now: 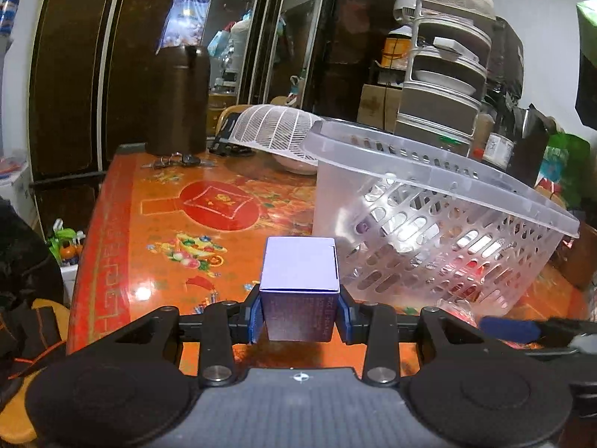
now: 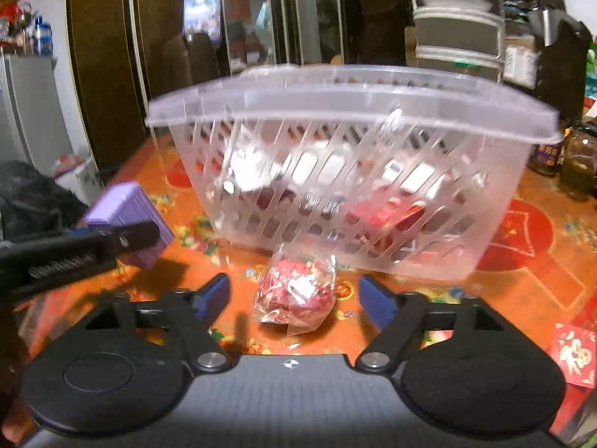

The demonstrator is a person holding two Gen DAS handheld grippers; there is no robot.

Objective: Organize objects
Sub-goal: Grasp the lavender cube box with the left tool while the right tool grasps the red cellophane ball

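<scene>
Left tongs (image 1: pixel 300 311) grasp my purple box (image 1: pixel 299 282) — right tongs (image 2: pixel 294 298) stand released.

I hold the box above the orange patterned surface (image 1: pixel 209 224), just beside the clear slotted basket (image 1: pixel 440 224). From the right wrist I see a clear-wrapped red packet (image 2: pixel 294 293) lying on the surface between the spread blue pads (image 2: pixel 214 295), untouched — right in front of the basket, which holds silvery and red items.

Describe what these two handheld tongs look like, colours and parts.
Both the left tongs and right tongs look alike: matte black linkage arms with silver pivot bolts, two round black discs at the base, blue pads on the fingertips, and a small crosshair mark at centre.
</scene>
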